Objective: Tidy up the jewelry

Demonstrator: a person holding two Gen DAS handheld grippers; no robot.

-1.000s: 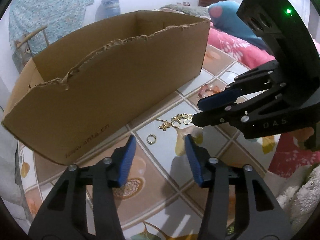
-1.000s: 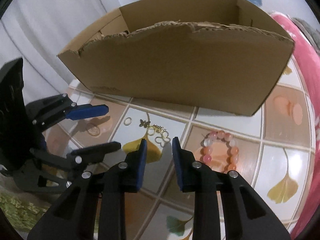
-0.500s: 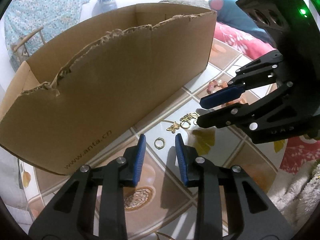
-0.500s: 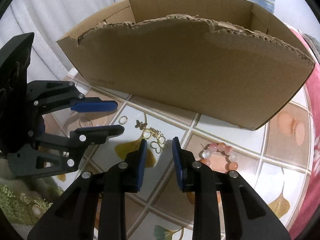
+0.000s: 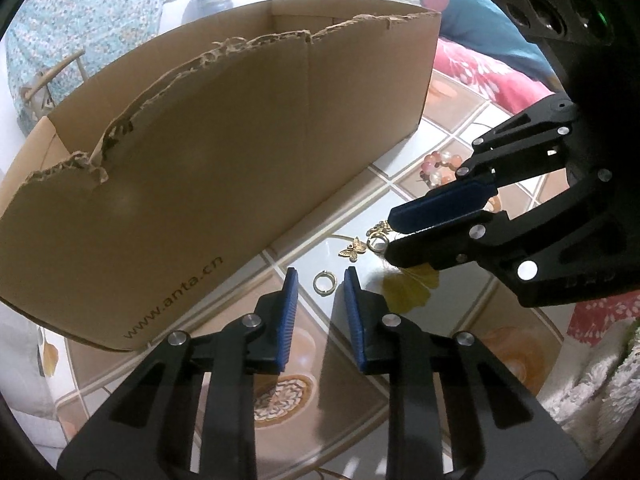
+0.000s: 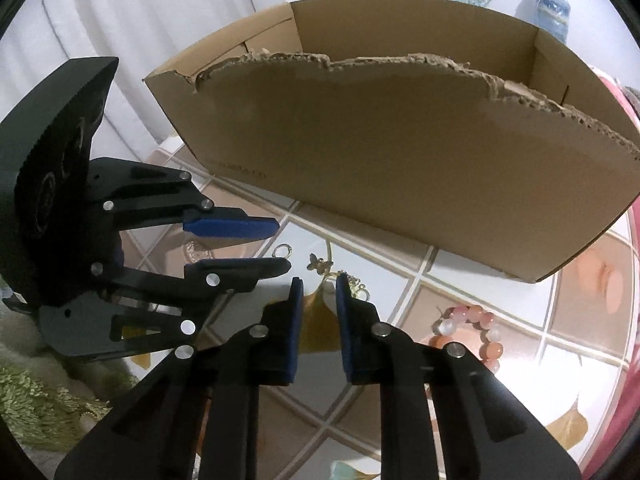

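A small gold ring [image 5: 325, 282] lies on the tiled tabletop [image 5: 400, 184] between the tips of my left gripper [image 5: 320, 278], whose jaws are closing; the pads stand apart from it. The right wrist view shows the same ring [image 6: 283, 251] inside the left gripper [image 6: 280, 246]. A gold butterfly charm [image 5: 352, 250] and a gold charm cluster [image 5: 378, 236] lie just right of the ring. My right gripper [image 5: 394, 236] has its tips at that cluster, jaws closing. From its own camera the right gripper [image 6: 319, 284] shows bare table in its gap, with the cluster [image 6: 356, 286] beside one finger.
A torn-edged cardboard box [image 5: 240, 152] stands close behind the jewelry. A pink bead bracelet [image 6: 472, 336] lies to the right on the table. Pink floral bedding [image 5: 480, 68] and fluffy fabric [image 5: 592, 392] border the table.
The left jaws have narrowed and now straddle the gold ring. The right gripper has shifted left toward the gold cluster and its jaws have narrowed slightly.
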